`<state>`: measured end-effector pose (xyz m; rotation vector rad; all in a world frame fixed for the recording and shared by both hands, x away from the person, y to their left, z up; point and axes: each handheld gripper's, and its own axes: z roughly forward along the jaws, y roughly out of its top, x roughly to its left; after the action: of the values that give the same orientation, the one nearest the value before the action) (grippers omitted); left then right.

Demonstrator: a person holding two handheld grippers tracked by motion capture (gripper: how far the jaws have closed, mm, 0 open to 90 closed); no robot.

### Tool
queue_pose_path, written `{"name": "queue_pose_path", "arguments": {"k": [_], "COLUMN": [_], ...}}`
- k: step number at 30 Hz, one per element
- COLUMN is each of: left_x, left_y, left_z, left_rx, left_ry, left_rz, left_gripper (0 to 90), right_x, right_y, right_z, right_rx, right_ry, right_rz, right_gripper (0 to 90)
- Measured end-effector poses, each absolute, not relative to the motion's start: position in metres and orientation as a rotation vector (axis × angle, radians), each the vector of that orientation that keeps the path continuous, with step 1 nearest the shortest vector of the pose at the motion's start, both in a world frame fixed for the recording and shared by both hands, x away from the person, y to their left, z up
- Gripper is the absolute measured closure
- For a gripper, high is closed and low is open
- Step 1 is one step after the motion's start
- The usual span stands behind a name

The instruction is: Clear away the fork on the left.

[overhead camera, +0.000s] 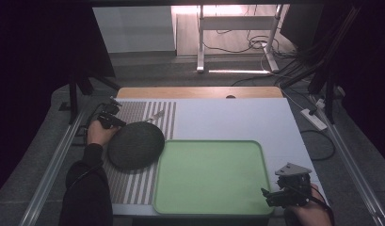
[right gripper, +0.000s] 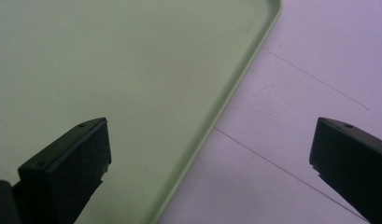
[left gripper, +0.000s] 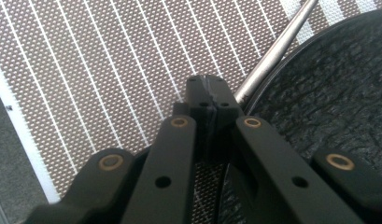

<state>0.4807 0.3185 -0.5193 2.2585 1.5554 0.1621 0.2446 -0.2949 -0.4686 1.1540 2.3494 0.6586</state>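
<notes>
The dark round plate (overhead camera: 135, 144) lies on the striped mat (overhead camera: 133, 186), just left of the green tray (overhead camera: 209, 176), with its right edge close to the tray's left rim. A thin metal rod, possibly the handle of a spoon or fork (overhead camera: 155, 115), pokes out from behind the plate's far edge; in the left gripper view its shaft (left gripper: 272, 51) runs up and away along the plate (left gripper: 333, 107), and its working end is out of sight, so I cannot say which utensil it is.

The left gripper (overhead camera: 110, 121) sits at the plate's far left rim. In its own view the left gripper (left gripper: 210, 95) has its jaws pressed together with no gap showing between them, tips resting over the mat (left gripper: 86, 70) right at the plate's edge and just beside the rod's near end. Whether anything thin is pinched between the tips is not clear; they look simply closed.

The step in hand seems to be getting hold of the plate, or the utensil beside it, to shift it toward the tray. For that the jaws would need to part and straddle the plate's rim before lifting it across.

The right gripper (overhead camera: 286, 190) waits off the tray's near right corner, over the white desk (overhead camera: 237, 117). Its jaws stand wide apart, holding nothing, one over the tray (right gripper: 132, 70) and the other over the desk (right gripper: 310, 74).
</notes>
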Motion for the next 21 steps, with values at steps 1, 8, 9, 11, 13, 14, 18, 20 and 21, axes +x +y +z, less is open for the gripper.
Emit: {"name": "queue_pose_path", "arguments": {"k": [1,8,9,11,13,14,18,20,21], "left_x": [0.481,0.486,0.487,0.490,0.494,0.495,0.500,0.506,0.508], "left_y": [0.319,0.318,0.316,0.313,0.306,0.303,0.293,0.283,0.280], "left_z": [-0.518,-0.510,-0.509,-0.507,-0.503,-0.503,-0.500,-0.500,-0.500], "left_rx": [2.254,2.208,2.214,2.202,2.187,2.192,2.199,2.193,2.198], "left_ry": [1.557,1.541,1.530,1.521,1.489,1.480,1.450,1.440,1.427], "left_rz": [0.170,0.222,0.238,0.254,0.251,0.252,0.243,0.218,0.198], "left_gripper": [85.0,50.9,50.9,36.6,25.6,19.8,9.4,2.3,0.2], "right_x": [0.245,0.245,0.245,0.245,0.245,0.245,0.245,0.245,0.245], "right_y": [-0.295,-0.295,-0.295,-0.295,-0.295,-0.295,-0.295,-0.295,-0.295], "right_z": [-0.469,-0.469,-0.469,-0.469,-0.469,-0.469,-0.469,-0.469,-0.469], "right_rx": [1.154,1.153,1.154,1.154,1.154,1.154,1.153,1.153,1.153], "right_ry": [2.350,2.352,2.353,2.353,2.353,2.354,2.354,2.354,2.354], "right_rz": [0.659,0.655,0.654,0.653,0.653,0.651,0.653,0.654,0.654], "right_gripper": [0.0,0.0,0.0,0.0,0.0,0.0,0.0,0.0,0.0]}}
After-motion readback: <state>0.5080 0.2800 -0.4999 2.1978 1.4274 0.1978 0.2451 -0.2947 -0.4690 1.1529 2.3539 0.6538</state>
